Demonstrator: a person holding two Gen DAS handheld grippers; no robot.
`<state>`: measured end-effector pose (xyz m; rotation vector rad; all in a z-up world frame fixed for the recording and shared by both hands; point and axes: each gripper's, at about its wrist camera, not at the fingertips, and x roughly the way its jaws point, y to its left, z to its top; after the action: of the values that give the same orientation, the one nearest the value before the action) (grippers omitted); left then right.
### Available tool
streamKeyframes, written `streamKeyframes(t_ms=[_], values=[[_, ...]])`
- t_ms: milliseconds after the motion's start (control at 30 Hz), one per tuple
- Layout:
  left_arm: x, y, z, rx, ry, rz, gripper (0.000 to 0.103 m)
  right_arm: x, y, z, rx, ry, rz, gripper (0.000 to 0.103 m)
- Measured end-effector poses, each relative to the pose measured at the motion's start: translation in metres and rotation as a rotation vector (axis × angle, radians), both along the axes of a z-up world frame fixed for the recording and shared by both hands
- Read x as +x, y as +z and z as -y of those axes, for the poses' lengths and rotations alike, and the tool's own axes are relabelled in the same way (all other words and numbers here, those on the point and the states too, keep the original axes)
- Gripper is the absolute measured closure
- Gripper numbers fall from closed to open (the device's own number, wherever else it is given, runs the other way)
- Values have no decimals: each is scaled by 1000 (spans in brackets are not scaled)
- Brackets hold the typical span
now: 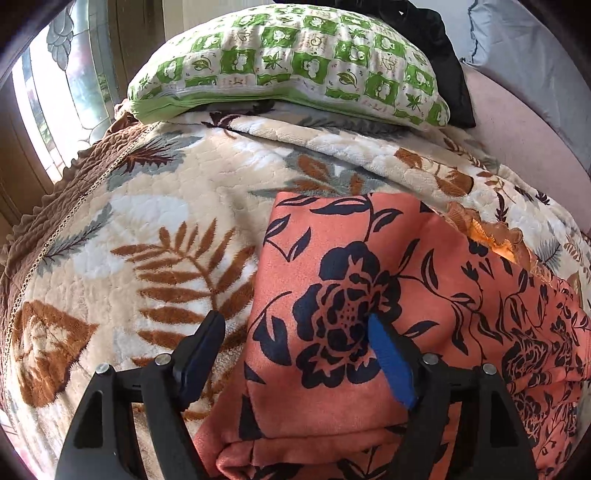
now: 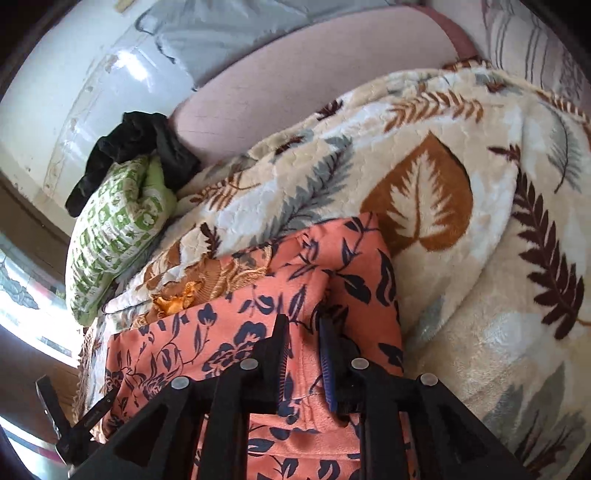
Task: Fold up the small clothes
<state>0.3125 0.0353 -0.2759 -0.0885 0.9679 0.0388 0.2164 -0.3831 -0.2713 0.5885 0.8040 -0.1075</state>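
Left gripper (image 1: 295,332) fingers spread wide, gripping nothing, above the orange floral garment (image 1: 369,295) at lower centre. Right gripper (image 2: 304,332) fingers stand narrowly parted over the same garment, lying folded on the leaf-print blanket (image 1: 166,206); green pillow (image 1: 295,62) at top.

The folded garment (image 1: 373,295) lies on the leaf-patterned blanket (image 1: 177,206) that covers the bed. Beyond it, at the far end of the blanket, a checked pillow (image 1: 288,62) rests on the blanket's raised fold, and a dark cloth (image 1: 439,48) is draped behind and partly over that pillow. A bare stretch of bed sheet (image 2: 317,74) lies past the blanket, with a quilted cover (image 2: 229,33) behind it against the wall. In the left wrist view a window (image 1: 55,92) stands to the left of the bed. A small embroidered piece (image 2: 207,284) sits on the blanket, touching the garment's far edge, between garment and pillow.
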Motion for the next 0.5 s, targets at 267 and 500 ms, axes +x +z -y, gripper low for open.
streamKeyframes(t_ms=[267, 500], values=[[-5, 15, -3, -47, 13, 77, 23, -3, 14, -33, -133, 103, 60, 84], [3, -7, 4, 28, -1, -37, 22, 15, -34, -32, 32, 206, -152, 85]])
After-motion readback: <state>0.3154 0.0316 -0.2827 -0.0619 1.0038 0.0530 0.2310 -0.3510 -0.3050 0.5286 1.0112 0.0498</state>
